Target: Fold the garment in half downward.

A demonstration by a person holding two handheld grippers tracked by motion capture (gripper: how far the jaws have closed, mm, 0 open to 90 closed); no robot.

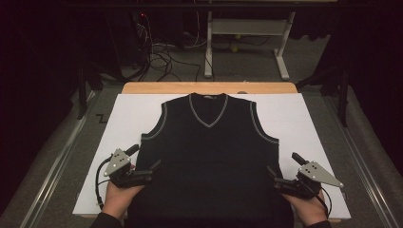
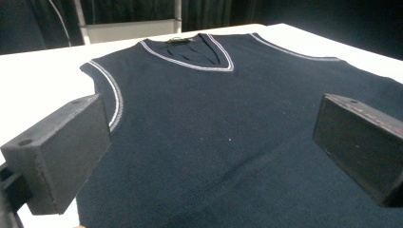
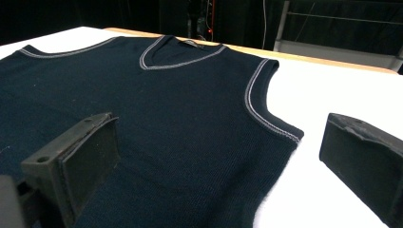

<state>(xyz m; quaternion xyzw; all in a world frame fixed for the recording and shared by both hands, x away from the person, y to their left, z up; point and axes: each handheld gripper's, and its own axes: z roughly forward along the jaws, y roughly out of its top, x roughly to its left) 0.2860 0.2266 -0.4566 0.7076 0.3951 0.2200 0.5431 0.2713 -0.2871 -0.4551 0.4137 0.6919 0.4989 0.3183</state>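
A dark navy sleeveless V-neck vest [image 1: 214, 156] with pale trim lies flat, neck away from me, on a white sheet [image 1: 133, 109]. My left gripper [image 1: 145, 156] hovers open at the vest's lower left edge, one jaw over the sheet and one over the fabric. In the left gripper view the vest [image 2: 199, 95] spreads between the wide jaws of the left gripper [image 2: 209, 114]. My right gripper [image 1: 283, 163] is open at the lower right edge. In the right gripper view the right gripper [image 3: 218, 128] straddles the side seam of the vest [image 3: 142, 95]. Nothing is gripped.
The white sheet covers a wooden table whose far edge [image 1: 209, 88] shows behind the collar. Metal rails [image 1: 57, 161] run along both sides. Beyond the table stand a white desk frame [image 1: 247, 28] and loose cables [image 1: 161, 57] on the floor.
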